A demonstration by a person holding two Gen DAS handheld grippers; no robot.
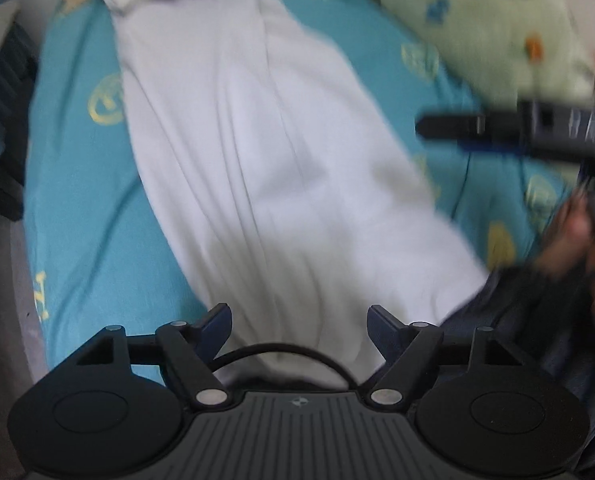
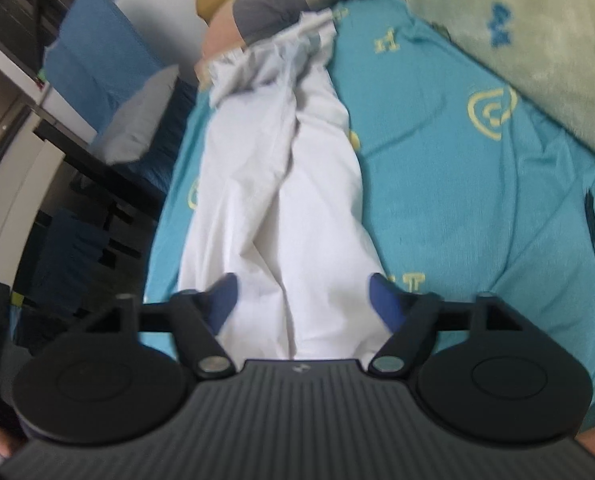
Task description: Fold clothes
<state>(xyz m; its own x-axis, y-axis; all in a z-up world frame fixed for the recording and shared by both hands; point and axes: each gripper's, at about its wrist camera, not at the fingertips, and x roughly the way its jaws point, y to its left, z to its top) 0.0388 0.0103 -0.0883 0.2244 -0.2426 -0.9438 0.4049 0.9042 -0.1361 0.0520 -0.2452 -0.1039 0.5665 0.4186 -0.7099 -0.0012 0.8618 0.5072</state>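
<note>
1. Looking along our own fingers, we find both tools spread wide and holding nothing: the left gripper [image 1: 299, 318] and the right gripper [image 2: 303, 288] each straddle the near end of the white trousers [image 2: 281, 184], cloth showing in the gap between the fingers.
2. The trousers lie on the teal bedsheet [image 2: 457, 200], and their long axis runs straight away from us, so they extend forward from both grippers.
3. We cannot tell which gripper is nearer the near end; both wrist views put it right at the fingertips, and the left view is blurred.
4. Midway along the trousers, a crease divides the two legs lengthwise.
5. At the far end of the trousers sits the gathered waistband [image 2: 273, 60], with a green blanket [image 2: 517, 40] off to its right.
6. We judge a lengthwise fold would carry the near end toward that waistband.
</note>
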